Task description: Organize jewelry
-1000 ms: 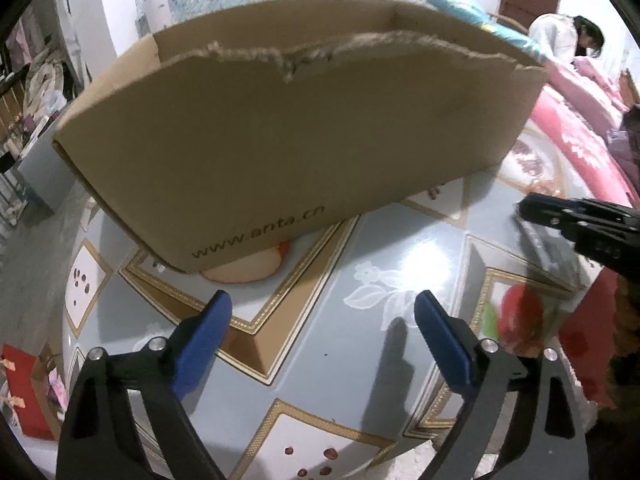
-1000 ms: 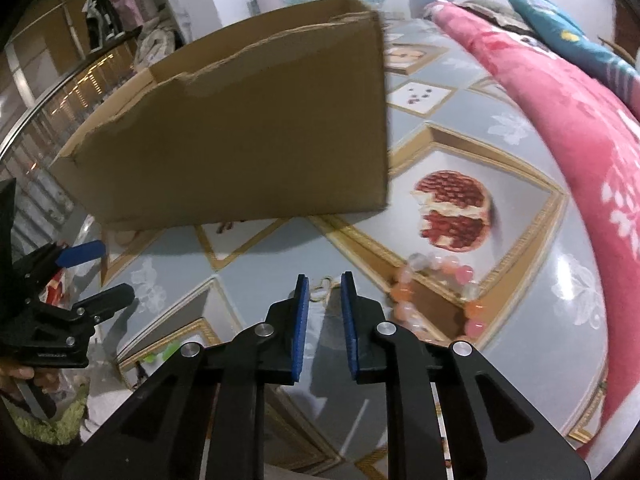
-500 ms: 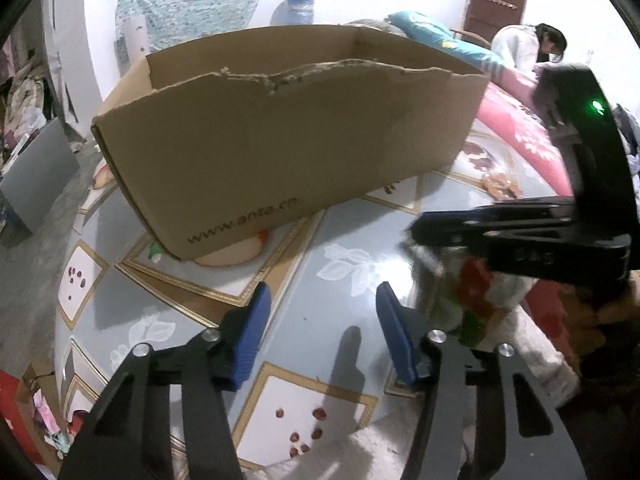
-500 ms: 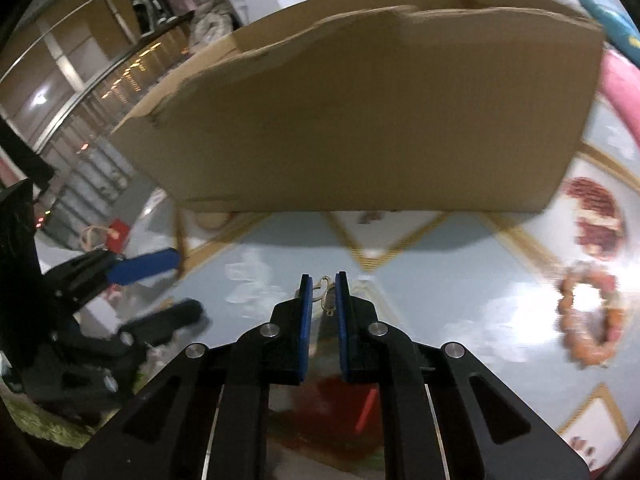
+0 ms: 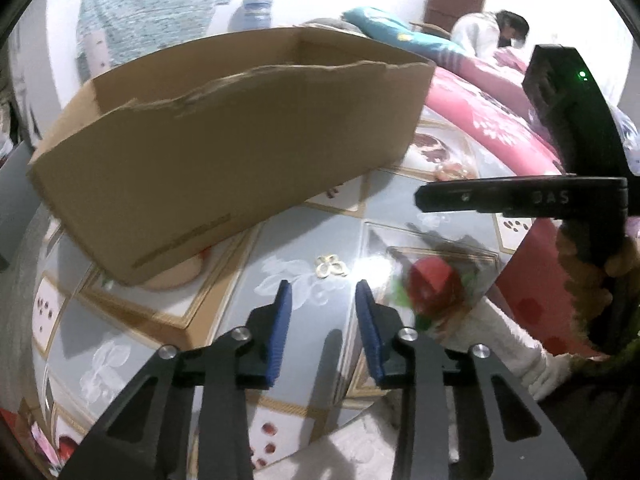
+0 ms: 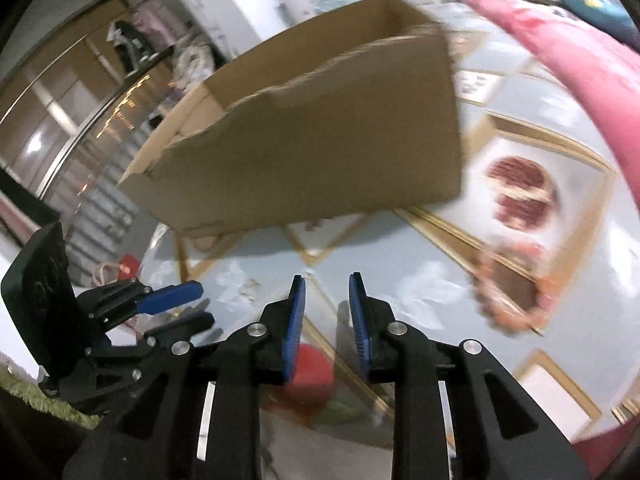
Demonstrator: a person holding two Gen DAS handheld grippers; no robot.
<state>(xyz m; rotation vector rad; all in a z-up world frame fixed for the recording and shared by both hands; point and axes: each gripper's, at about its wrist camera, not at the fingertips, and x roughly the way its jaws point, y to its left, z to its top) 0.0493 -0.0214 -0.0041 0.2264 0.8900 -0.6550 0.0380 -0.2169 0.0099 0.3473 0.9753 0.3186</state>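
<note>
A small gold clover-shaped piece (image 5: 330, 266) lies on the patterned tablecloth, just ahead of my left gripper (image 5: 322, 294). Its blue jaws are closing with nothing between them. In the right wrist view the same gold piece (image 6: 250, 286) shows blurred beside the left gripper (image 6: 196, 306). My right gripper (image 6: 326, 284) hangs above the table with its jaws opening and empty; in the left wrist view this right gripper (image 5: 420, 198) is seen side-on at the right. A pink bead bracelet (image 6: 508, 300) lies to its right. The open cardboard box (image 5: 224, 148) stands behind.
A pink flowered quilt (image 5: 500, 112) is heaped along the table's right side, with a person (image 5: 492, 36) sitting beyond it. The table's front edge (image 5: 360, 424) runs just under my grippers. Shelves with clothes (image 6: 132, 48) stand at the far left.
The right gripper held the gold piece between its pads; it has let go and the piece now lies on the table. The left jaws have narrowed and come up behind it.
</note>
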